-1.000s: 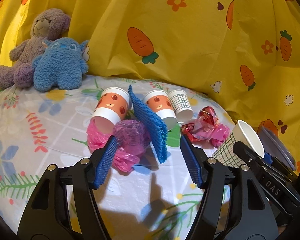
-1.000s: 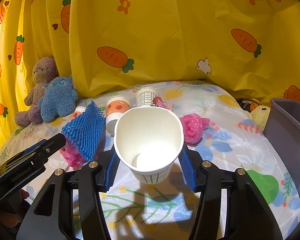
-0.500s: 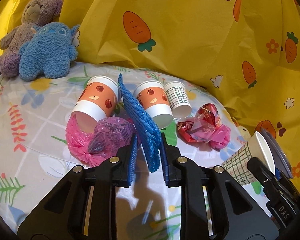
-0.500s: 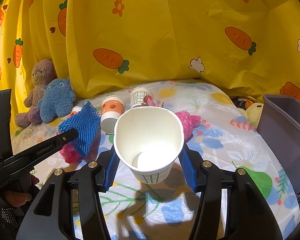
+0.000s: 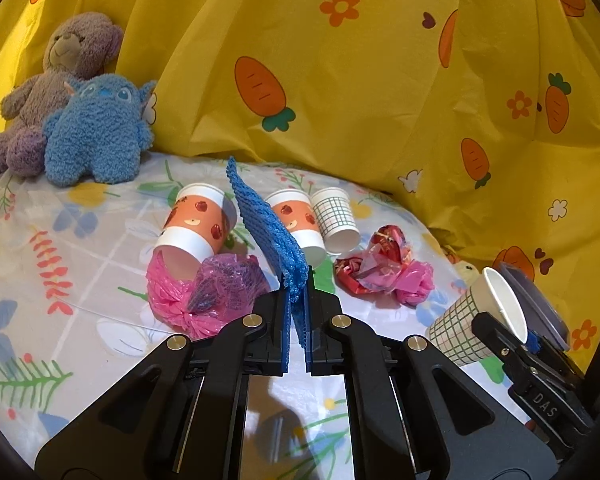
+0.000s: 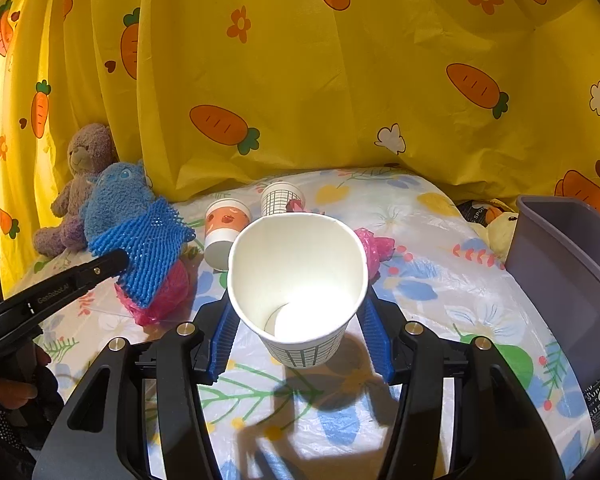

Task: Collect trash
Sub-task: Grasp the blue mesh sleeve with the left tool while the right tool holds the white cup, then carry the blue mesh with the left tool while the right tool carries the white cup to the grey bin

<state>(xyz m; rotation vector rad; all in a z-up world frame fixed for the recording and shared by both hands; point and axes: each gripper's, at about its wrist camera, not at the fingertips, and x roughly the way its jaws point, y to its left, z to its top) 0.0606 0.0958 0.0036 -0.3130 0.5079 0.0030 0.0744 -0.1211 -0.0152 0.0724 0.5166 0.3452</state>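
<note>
A yellow carrot-print curtain (image 6: 340,92) is hanging behind the floral plastic tablecloth (image 6: 440,292) you are working over, and the grey plastic bin (image 6: 572,280) at its right edge is your landmark.

Farthest from the bin, your left gripper (image 5: 297,316) is pinching the lower edge of the blue foam fruit net (image 5: 268,228), jaws nearly together on it. The net is standing up with its long axis pointing away from you and up, clear of the pink crumpled plastic bag (image 5: 204,292) beneath it.

Nearer the bin, your right gripper (image 6: 300,320) is clamping the white grid-patterned paper cup (image 6: 300,280) by its sides, mouth facing the camera, held above the cloth. The bin is lying to the right of this cup, just beside it, so your right hand is the nearer one and probably should unload first.

Two orange-printed paper cups (image 5: 198,224) and a second grid cup (image 5: 336,216) are lying behind the net, well apart from the bin, with a red and pink wrapper wad (image 5: 384,272) beside them.

The bin's inside and far wall are cut off by the frame, so you cannot tell what it holds.
</note>
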